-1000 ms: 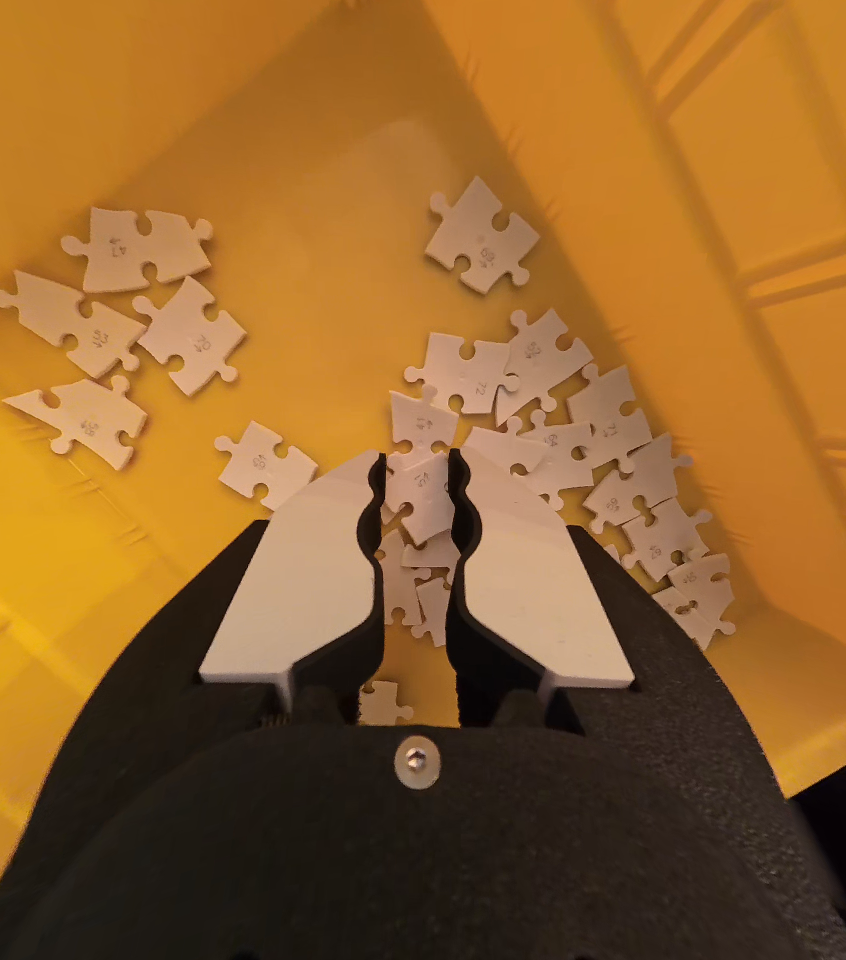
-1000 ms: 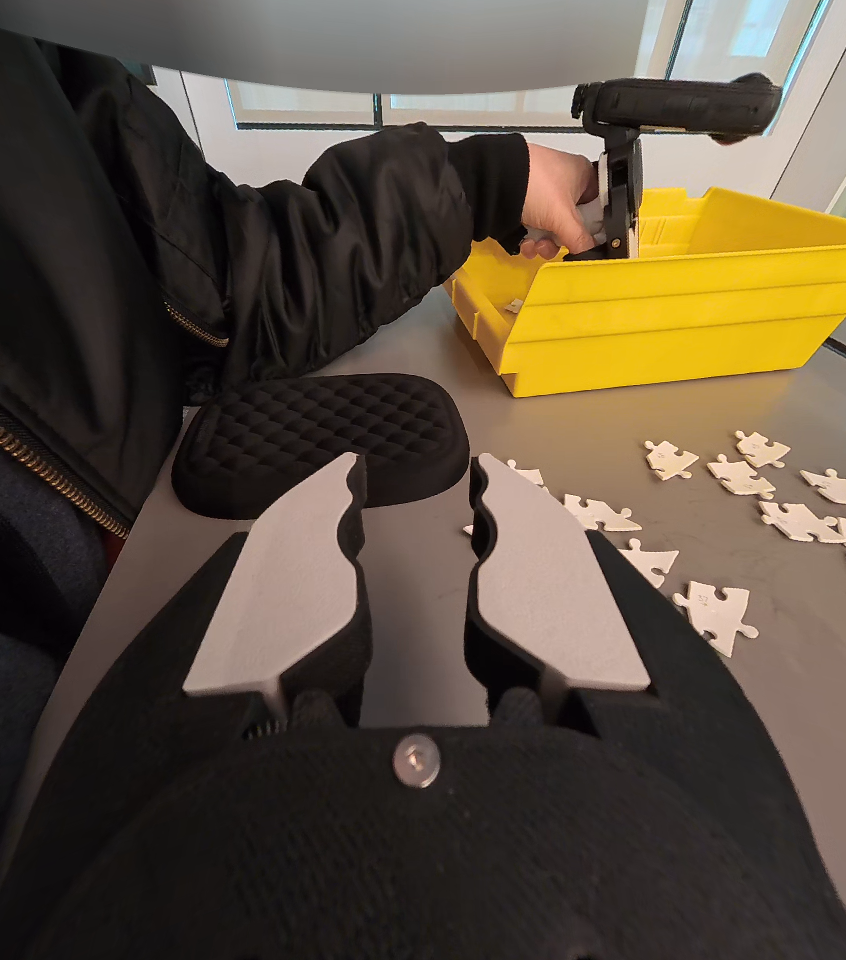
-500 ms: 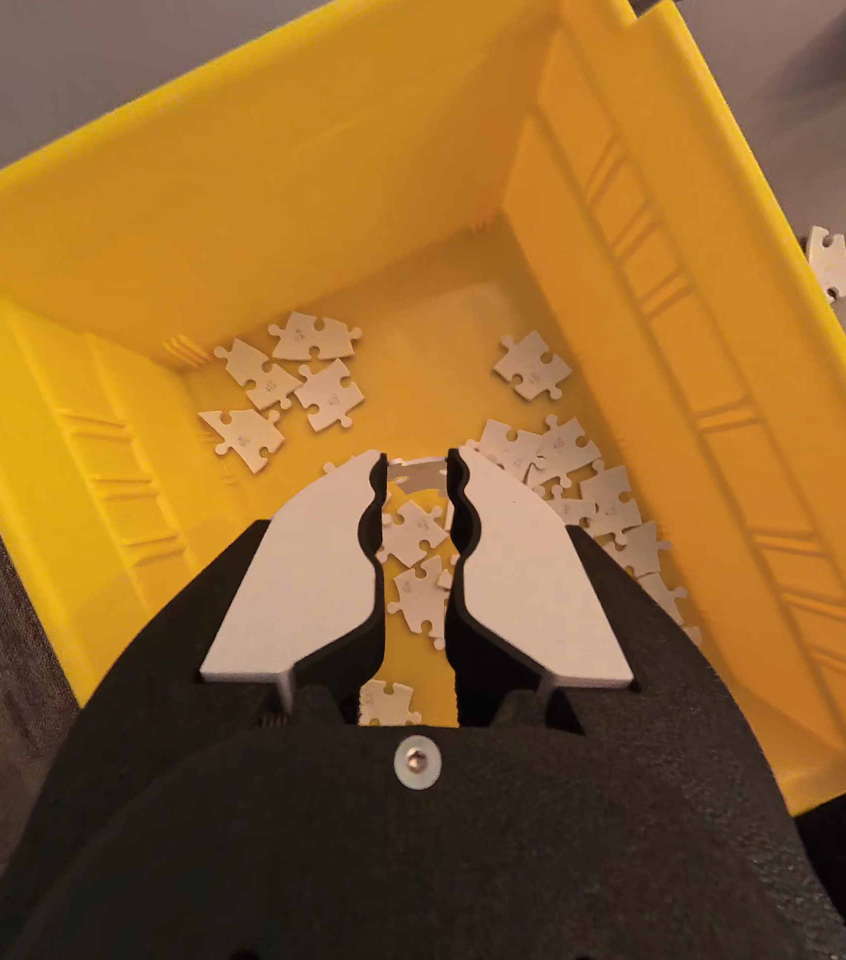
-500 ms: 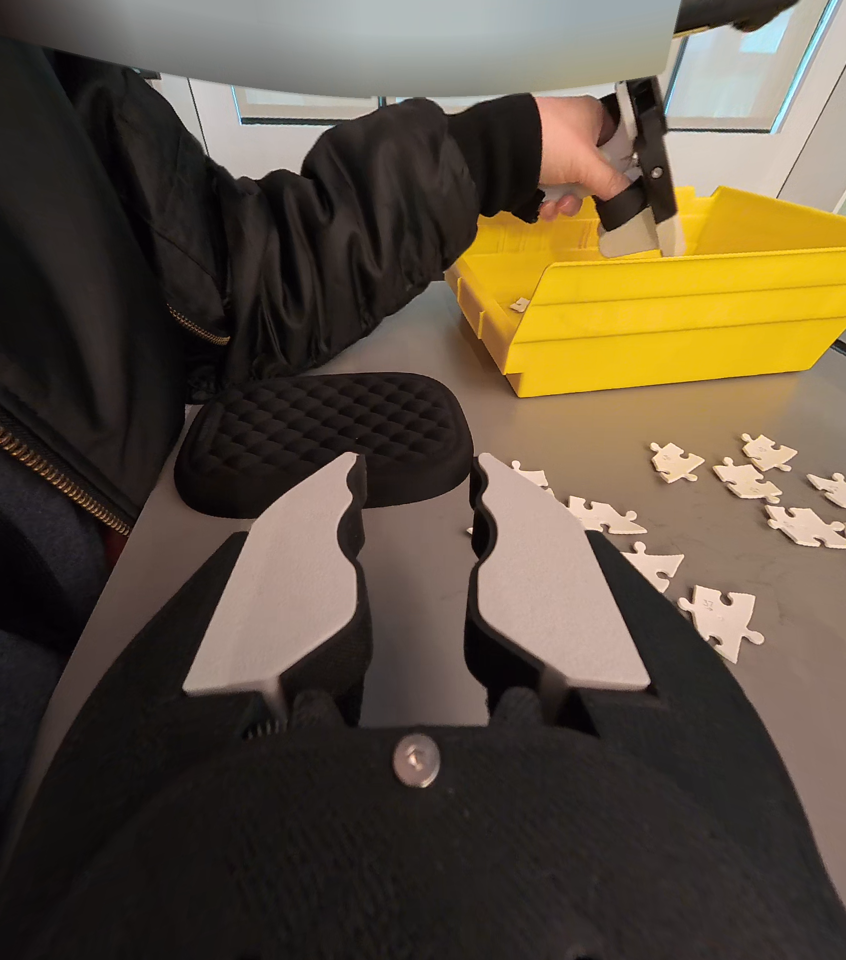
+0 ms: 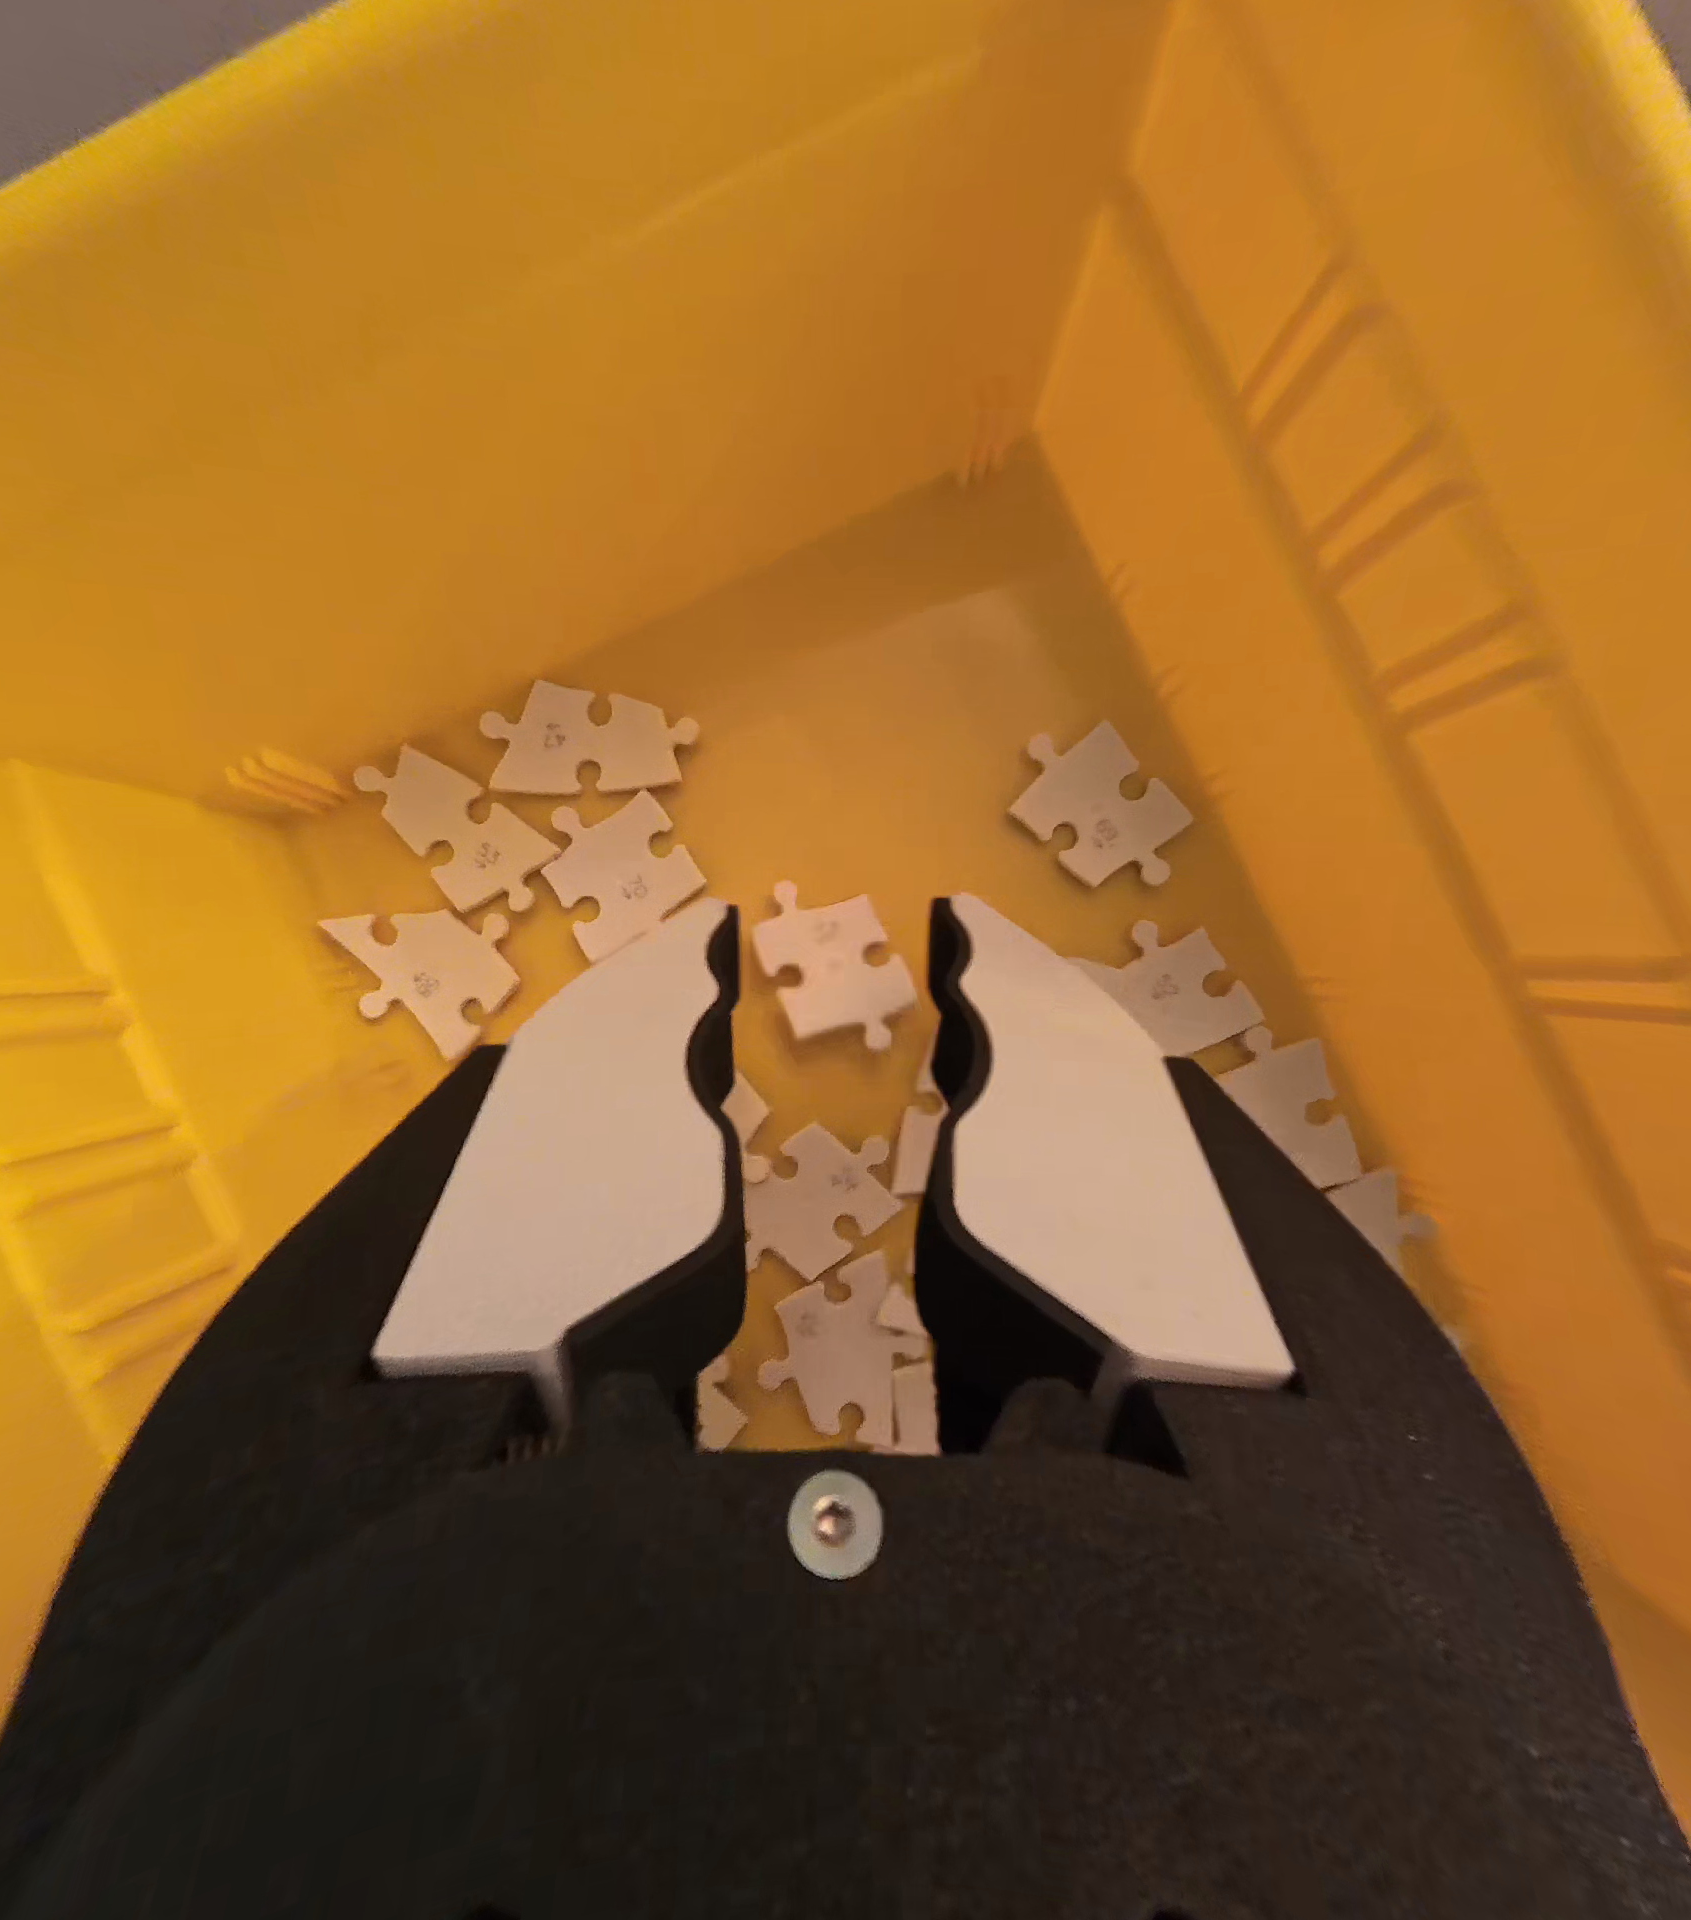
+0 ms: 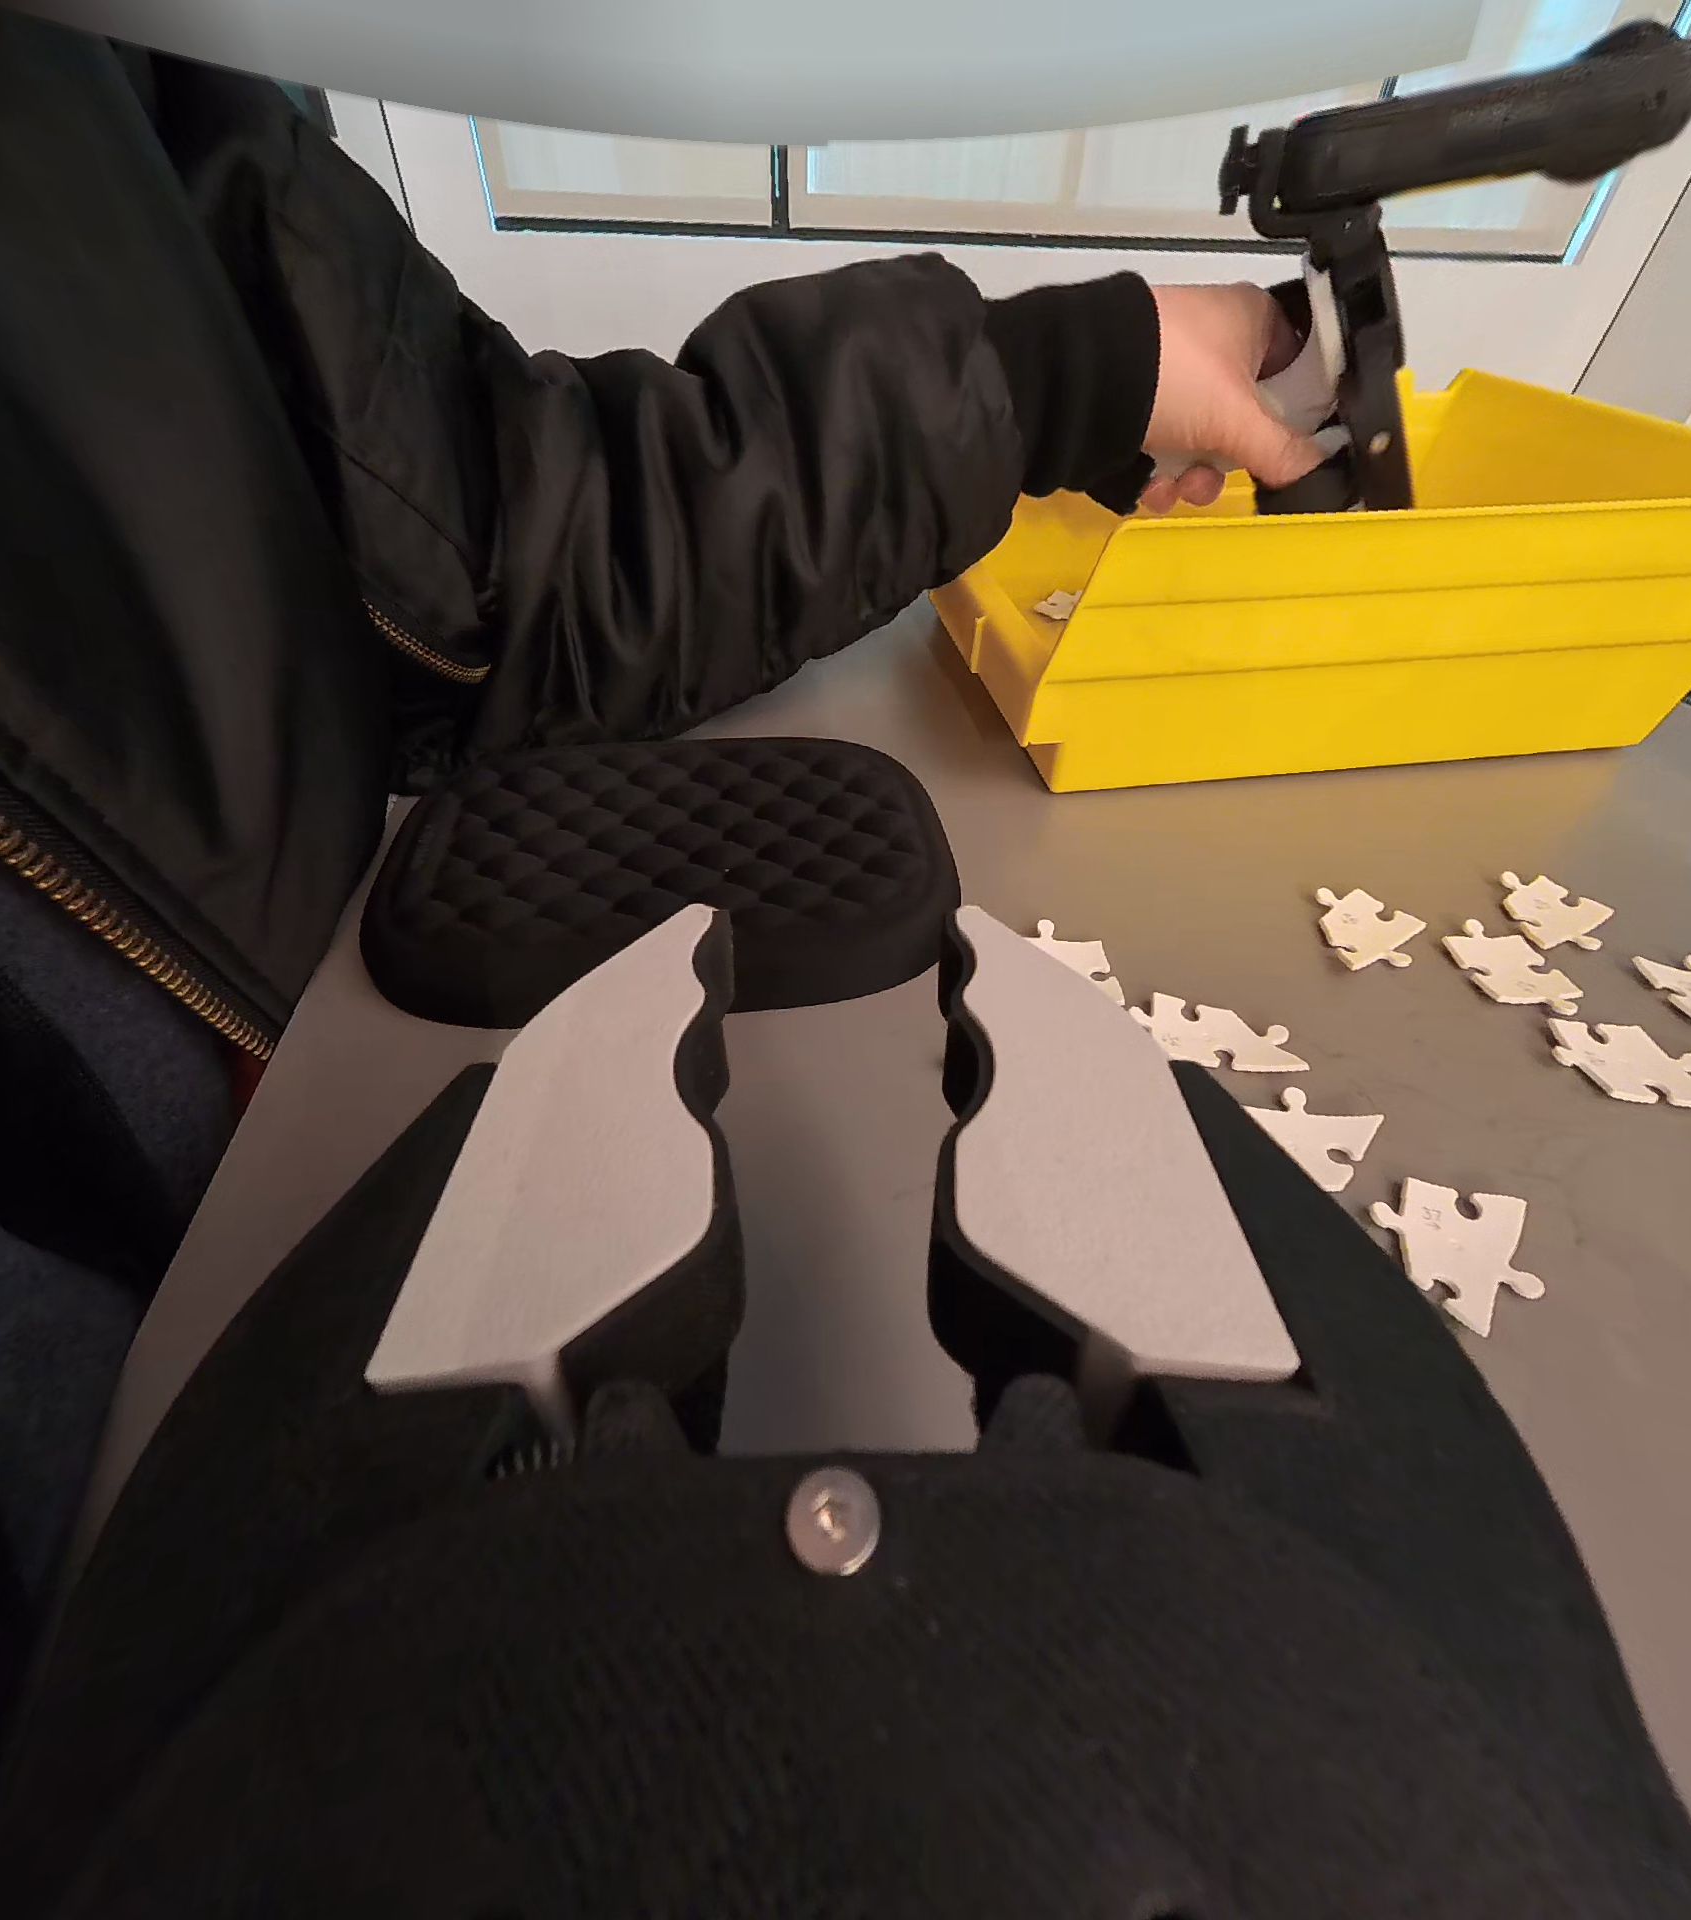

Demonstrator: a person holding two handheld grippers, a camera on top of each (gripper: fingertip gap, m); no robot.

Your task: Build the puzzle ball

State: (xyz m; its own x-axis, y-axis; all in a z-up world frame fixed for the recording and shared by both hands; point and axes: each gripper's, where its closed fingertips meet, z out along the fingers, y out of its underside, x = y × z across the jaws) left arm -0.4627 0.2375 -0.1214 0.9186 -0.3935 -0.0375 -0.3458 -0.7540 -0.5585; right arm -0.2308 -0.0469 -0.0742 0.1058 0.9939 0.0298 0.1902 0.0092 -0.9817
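Note:
My left gripper (image 5: 833,914) is open, tips down inside the yellow bin (image 5: 612,416). A white puzzle piece (image 5: 836,971) lies flat on the bin floor between its fingertips, not gripped. Several more white pieces lie around it, a cluster at the back left (image 5: 508,852), one at the back right (image 5: 1101,805) and a pile under the fingers (image 5: 820,1195). My right gripper (image 6: 830,925) is open and empty, held over the grey table (image 6: 1184,852). Several loose pieces (image 6: 1225,1034) lie on the table to its right.
A black quilted pad (image 6: 654,862) lies on the table just beyond my right fingertips. A person's black sleeve (image 6: 716,499) reaches across to the bin (image 6: 1392,644), where the hand holds the left gripper's body (image 6: 1371,416). The bin walls rise steeply around the left gripper. My hands' fingertips stand some 35 cm from each other.
The left gripper rose above the bin with its jaws narrow around a piece, then dropped back in and widened. That piece now lies on the bin floor. The right gripper has stayed still.

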